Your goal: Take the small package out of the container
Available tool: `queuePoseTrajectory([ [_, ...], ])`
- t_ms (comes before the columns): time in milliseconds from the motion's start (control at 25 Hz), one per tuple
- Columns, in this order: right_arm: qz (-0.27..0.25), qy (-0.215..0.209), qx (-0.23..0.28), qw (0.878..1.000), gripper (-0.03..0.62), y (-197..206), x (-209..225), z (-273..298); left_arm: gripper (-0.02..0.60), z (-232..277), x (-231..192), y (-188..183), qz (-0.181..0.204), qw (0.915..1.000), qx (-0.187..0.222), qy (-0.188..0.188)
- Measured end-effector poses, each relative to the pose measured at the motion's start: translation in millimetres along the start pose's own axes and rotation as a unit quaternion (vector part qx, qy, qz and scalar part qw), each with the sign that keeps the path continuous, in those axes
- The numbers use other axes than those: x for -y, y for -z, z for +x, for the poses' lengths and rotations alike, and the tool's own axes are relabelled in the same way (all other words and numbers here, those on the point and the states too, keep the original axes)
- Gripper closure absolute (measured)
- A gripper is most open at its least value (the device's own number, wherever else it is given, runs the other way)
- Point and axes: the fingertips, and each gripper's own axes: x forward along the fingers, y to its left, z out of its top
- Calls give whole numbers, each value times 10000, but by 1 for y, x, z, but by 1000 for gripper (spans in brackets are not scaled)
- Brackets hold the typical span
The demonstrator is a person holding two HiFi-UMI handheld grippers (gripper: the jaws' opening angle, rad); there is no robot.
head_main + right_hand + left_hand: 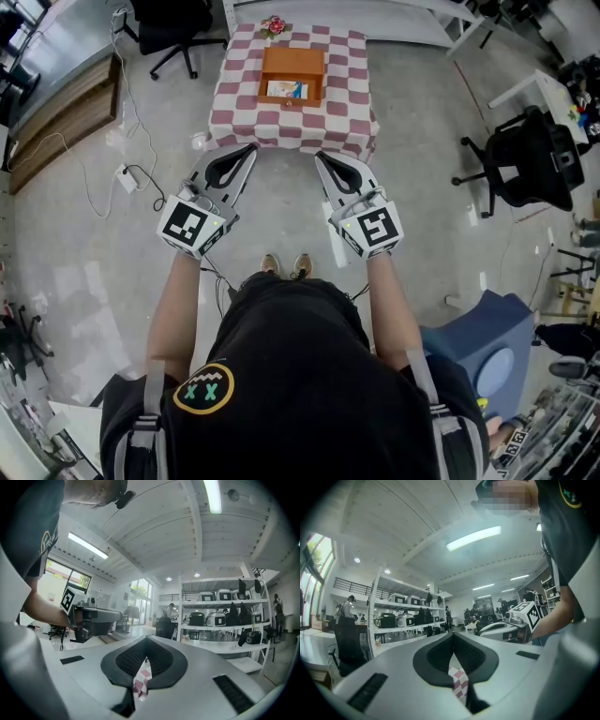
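Two grippers, both empty, held level in front of the person and aimed at the table [234,105]. Left gripper [251,148]: jaw tips together, nothing between them, only a sliver of checked cloth showing through the gap behind the tips. Right gripper [321,157]: likewise closed on nothing. Neither is over the table yet; both hang short of its near edge. The package [286,90], pale with a blue mark, lies inside the open wooden box [292,56] at the middle of the table, well apart from either gripper. Judged step: the approach, nothing grasped so far. Next move would call for stepping in, opening one pair of jaws, reaching down over the box wall and closing on the package; the other gripper may need to steady the box. The table wears a red-and-white checked cloth, with a small bunch of flowers [274,24] at its far edge. Room: pale glossy floor [281,216], loose cables [131,173] to the left, black office chairs [530,159] about, and shelves [220,620] of appliances along one wall.
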Motion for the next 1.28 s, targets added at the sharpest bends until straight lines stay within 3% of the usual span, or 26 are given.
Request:
queuePoseTrajectory([
  [480, 141, 88, -31, 9999, 574, 5, 8, 8, 565, 4, -8, 4, -18, 10000, -27, 4],
  [1280, 205, -107, -42, 9997, 402, 3, 9, 22, 565, 9, -20, 6, 8, 10000, 1, 5],
])
